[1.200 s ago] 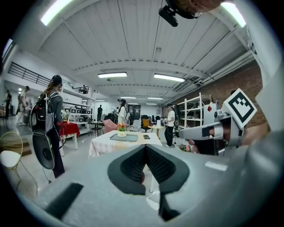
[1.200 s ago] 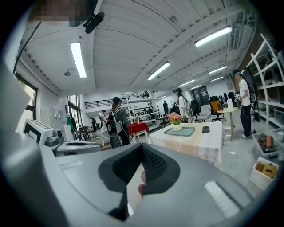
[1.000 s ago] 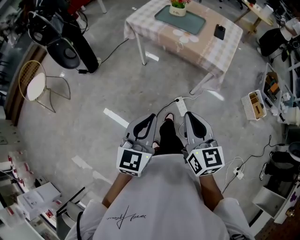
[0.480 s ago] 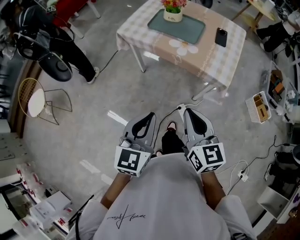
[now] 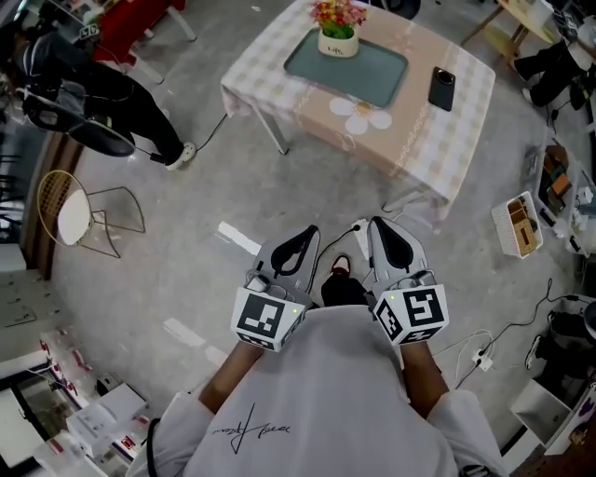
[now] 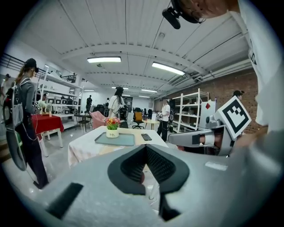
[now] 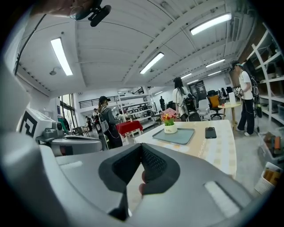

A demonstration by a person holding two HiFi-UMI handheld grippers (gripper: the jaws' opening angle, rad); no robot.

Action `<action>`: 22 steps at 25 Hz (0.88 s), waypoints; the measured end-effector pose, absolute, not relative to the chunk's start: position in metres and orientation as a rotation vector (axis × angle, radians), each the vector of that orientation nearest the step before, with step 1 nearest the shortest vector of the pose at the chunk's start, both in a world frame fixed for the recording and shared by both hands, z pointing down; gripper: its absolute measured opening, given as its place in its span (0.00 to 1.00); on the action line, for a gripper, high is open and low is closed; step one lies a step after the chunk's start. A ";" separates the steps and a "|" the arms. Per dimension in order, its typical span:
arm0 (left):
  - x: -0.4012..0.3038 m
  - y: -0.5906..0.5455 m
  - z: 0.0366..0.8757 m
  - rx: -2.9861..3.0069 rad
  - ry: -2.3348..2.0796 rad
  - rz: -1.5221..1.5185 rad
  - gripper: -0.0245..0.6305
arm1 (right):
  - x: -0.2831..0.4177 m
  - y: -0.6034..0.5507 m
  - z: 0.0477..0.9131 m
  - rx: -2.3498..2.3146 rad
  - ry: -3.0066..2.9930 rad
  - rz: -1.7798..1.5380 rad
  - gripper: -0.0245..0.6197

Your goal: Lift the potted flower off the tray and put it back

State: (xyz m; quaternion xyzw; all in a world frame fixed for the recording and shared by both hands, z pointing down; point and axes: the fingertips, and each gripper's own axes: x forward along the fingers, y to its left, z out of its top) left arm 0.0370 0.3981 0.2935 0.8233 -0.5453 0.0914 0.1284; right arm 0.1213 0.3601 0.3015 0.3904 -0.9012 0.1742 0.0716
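Flower: pink, red and yellow blooms in a small white pot, upright at the far end of the tray.

Head view: the tray is flat, grey-green and rectangular with rounded corners. It lies on a table under a pale checked cloth that hangs over the edges. A dark phone lies just beside the tray's right side. My left gripper and right gripper sit side by side close to my chest, well apart from the table. Bare grey concrete floor lies between. A wire chair and a person are well off to the left.

Left gripper view: my jaws are together, with nothing between the ribbed black pads. The flower stands ahead, beyond the tips, on the tray's left part.

Right gripper view: jaws likewise closed and empty. The near table edge is unobstructed, and tray and phone lie flat beyond it.
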 end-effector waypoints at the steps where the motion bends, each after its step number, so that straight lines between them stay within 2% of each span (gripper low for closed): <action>1: 0.037 0.393 0.294 2.392 -1.590 0.276 0.04 | 0.121 0.355 0.303 1.166 -2.712 0.526 0.05; 11: 0.037 0.372 0.305 2.354 -1.578 0.305 0.04 | 0.128 0.329 0.317 1.190 -2.677 0.552 0.05; 22: 0.014 0.306 0.306 2.408 -1.517 0.252 0.04 | 0.091 0.294 0.319 1.243 -2.608 0.525 0.05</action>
